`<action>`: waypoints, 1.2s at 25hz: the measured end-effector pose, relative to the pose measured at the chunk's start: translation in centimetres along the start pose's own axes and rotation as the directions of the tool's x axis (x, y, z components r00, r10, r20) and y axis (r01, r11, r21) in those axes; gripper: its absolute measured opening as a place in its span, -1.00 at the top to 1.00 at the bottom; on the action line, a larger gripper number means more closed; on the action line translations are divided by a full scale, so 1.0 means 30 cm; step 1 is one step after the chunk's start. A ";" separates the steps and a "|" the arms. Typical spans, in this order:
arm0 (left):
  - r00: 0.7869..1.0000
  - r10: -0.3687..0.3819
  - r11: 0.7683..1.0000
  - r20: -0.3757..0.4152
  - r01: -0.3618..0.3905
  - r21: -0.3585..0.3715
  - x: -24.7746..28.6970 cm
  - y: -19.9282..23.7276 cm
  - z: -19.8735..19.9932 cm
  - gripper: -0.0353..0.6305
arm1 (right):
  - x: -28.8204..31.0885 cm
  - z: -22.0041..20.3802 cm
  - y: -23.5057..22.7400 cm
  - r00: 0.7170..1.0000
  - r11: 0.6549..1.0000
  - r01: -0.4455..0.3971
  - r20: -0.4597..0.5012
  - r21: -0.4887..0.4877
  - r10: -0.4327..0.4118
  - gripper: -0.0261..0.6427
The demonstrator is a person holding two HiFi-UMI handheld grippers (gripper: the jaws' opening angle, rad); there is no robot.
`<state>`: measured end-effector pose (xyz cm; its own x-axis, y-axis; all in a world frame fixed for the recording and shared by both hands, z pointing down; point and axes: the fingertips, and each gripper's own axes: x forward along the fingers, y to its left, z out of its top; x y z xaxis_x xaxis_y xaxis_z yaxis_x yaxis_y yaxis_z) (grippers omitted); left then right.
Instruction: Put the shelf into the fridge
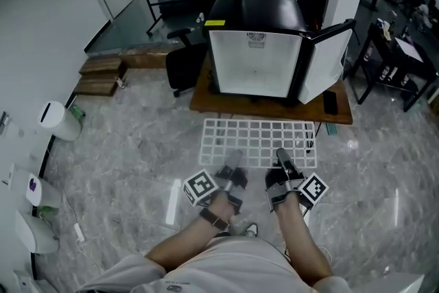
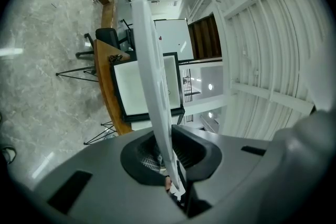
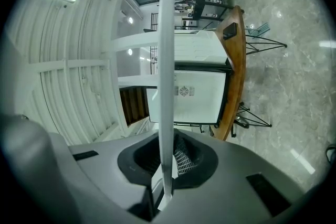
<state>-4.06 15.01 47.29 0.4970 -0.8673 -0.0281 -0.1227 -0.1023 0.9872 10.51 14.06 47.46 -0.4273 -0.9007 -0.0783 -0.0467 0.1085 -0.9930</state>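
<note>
A white wire-grid shelf (image 1: 259,142) hangs level in the air in front of a small black fridge (image 1: 255,51) whose door (image 1: 328,60) stands open to the right. My left gripper (image 1: 233,162) is shut on the shelf's near edge left of centre, and my right gripper (image 1: 282,160) is shut on the same edge right of centre. In the left gripper view the shelf (image 2: 153,81) runs edge-on away from the jaws toward the fridge (image 2: 148,89). The right gripper view shows the shelf (image 3: 166,86) edge-on too, with the fridge's white inside (image 3: 188,98) beyond it.
The fridge stands on a low wooden table (image 1: 267,106) with a dark phone-like object (image 1: 330,102) on its right end. A black office chair (image 1: 184,64) sits left of the table. A black desk (image 1: 401,58) stands at the right and wooden steps (image 1: 99,75) at the left.
</note>
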 end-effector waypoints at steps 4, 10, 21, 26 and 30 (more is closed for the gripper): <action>1.000 0.010 1.000 0.015 -0.010 -0.007 -0.003 0.006 -0.001 0.80 | 0.002 -0.003 -0.005 1.000 1.000 0.003 -0.016 0.005 -0.003 0.78; 0.999 0.015 1.000 0.042 -0.014 -0.006 0.037 0.022 -0.042 0.80 | -0.001 0.056 -0.033 0.999 1.000 0.011 -0.043 -0.006 -0.012 0.78; 0.998 0.024 1.000 0.049 -0.024 -0.006 0.130 0.049 0.013 0.80 | 0.101 0.095 -0.063 0.998 1.000 0.004 -0.060 0.008 -0.004 0.78; 0.999 0.027 1.000 0.024 -0.026 -0.006 0.225 0.092 0.114 0.80 | 0.229 0.107 -0.104 0.999 1.000 0.028 -0.046 0.000 -0.028 0.78; 1.000 0.020 1.000 -0.008 -0.020 -0.011 0.330 0.122 0.207 0.80 | 0.360 0.132 -0.121 0.999 0.999 0.037 -0.026 -0.008 -0.037 0.78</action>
<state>-4.93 3.02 49.63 0.5015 -0.8651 -0.0069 -0.1231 -0.0792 0.9892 9.64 2.29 49.86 -0.4482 -0.8931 -0.0393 -0.0700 0.0788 -0.9944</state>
